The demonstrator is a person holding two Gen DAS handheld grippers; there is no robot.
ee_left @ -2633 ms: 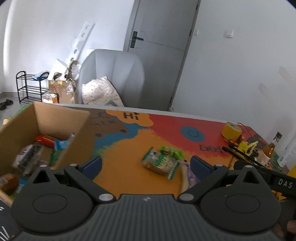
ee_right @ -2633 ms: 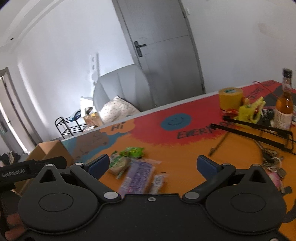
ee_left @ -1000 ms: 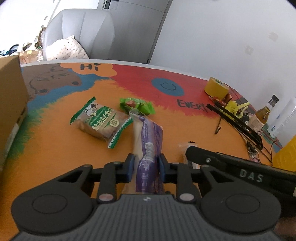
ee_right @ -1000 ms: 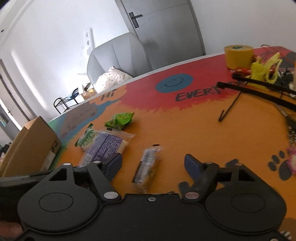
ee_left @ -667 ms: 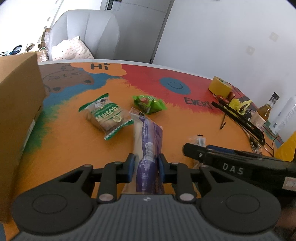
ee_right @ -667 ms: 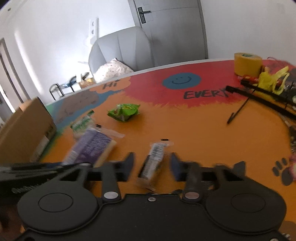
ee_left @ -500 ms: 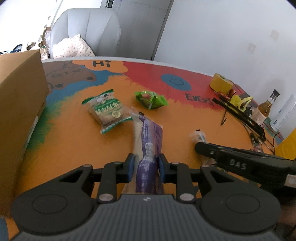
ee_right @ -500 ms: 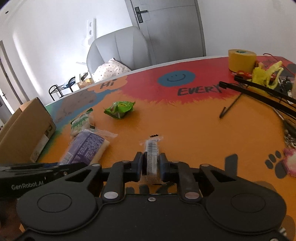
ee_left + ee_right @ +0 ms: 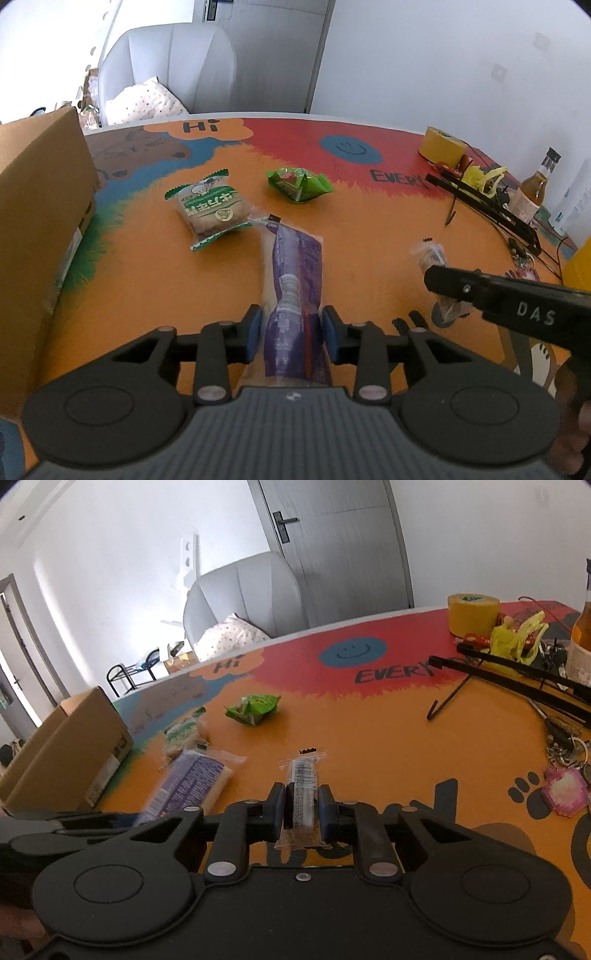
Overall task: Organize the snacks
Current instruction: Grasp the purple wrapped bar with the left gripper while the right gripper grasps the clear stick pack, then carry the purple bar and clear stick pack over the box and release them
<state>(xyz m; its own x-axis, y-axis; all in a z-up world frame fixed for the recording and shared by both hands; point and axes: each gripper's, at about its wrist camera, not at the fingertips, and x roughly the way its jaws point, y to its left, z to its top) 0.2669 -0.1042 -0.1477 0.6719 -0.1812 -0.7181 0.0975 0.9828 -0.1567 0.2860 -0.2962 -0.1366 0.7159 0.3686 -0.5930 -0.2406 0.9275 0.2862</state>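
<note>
My left gripper [image 9: 291, 334] is shut on a long purple snack pack [image 9: 295, 280] and holds it above the orange table; the pack also shows in the right wrist view [image 9: 188, 782]. My right gripper [image 9: 303, 808] is shut on a small clear-wrapped snack bar [image 9: 302, 786], lifted off the table; the bar also shows in the left wrist view [image 9: 430, 254]. A green-and-white biscuit pack [image 9: 210, 208] and a green crumpled snack bag [image 9: 299, 182] lie on the table ahead. A cardboard box [image 9: 33, 206] stands at the left.
At the right lie a yellow tape roll [image 9: 441, 147], a black folding frame [image 9: 517, 679], a brown bottle [image 9: 533, 184], keys with a pink charm [image 9: 563, 779] and yellow clutter [image 9: 517, 635]. A grey chair [image 9: 170, 70] stands behind the table.
Both grippers closed: the left on the purple pack, the right on the clear-wrapped bar. Both now hold their snacks lifted; the left has drawn back towards the box.
</note>
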